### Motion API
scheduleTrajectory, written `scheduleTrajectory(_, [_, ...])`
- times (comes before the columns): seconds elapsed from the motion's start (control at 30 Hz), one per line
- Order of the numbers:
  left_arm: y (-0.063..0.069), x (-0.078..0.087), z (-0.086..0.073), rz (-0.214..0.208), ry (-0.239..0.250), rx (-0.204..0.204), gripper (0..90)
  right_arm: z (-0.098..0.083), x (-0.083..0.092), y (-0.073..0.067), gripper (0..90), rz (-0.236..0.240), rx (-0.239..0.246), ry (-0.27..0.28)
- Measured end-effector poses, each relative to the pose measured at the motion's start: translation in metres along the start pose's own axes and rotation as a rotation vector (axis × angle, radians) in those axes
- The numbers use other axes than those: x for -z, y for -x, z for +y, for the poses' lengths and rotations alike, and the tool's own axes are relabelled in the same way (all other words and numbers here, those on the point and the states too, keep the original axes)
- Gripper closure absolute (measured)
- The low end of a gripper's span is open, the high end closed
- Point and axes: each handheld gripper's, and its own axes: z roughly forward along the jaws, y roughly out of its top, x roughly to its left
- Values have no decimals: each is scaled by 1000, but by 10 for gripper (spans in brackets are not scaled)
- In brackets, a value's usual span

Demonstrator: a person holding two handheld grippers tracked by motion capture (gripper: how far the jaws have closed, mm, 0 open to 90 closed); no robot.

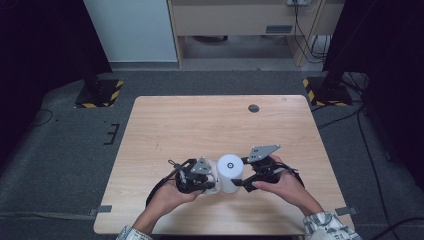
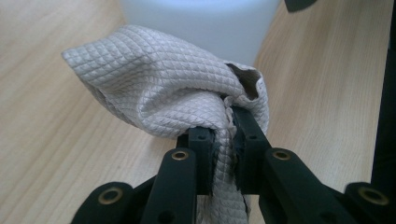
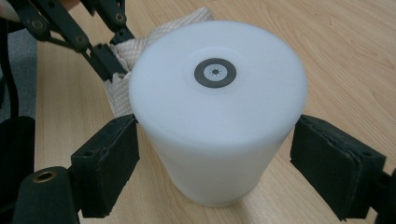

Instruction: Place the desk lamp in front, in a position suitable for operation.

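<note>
one white cylinder (image 1: 230,173) and one pale quilted cloth (image 2: 163,93) sit on the desk (image 1: 200,125), worked by two grippers, one in each of the person's hands. the cylinder stands upright near the desk's front edge, between the two grippers; it is smooth, matte, milky white, slightly narrower toward its base, with a flat top that carries one small grey ring mark with a dotted centre (image 3: 215,73). no readable writing or brand shows on it or on the cloth. the right gripper (image 3: 212,156) has its jaws wide, one padded block on each side of the cylinder's wall; the left pad (image 3: 108,161) looks to touch it, the right one stands just off, so a firm clamp cannot be told. the left gripper (image 2: 224,140) has its jaws pinched together on a gathered fold of the cloth, which bunches up ahead of them, beige-white with a fine diamond pattern, pressed against the cylinder's side. in the high view one dark round spot (image 1: 254,108) marks the desk's far part.
</note>
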Motion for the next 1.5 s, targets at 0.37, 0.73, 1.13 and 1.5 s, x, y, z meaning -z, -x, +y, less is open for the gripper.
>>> scheduleTrajectory(0.37, [6, -10, -6, -36, -7, 6, 796, 1, -2, 0, 153, 0, -1, -9])
scheduleTrajectory(0.73, [16, -7, 6, -58, 15, -24, 796, 1, -3, 2, 150, -2, 0, -11])
scheduleTrajectory(1.13, [15, -22, -2, -72, -11, -7, 795, 2, -2, 2, 152, -9, 3, -11])
scheduleTrajectory(1.5, [20, -8, 10, -78, 48, -16, 795, 2, -2, 1, 155, -15, 5, -10])
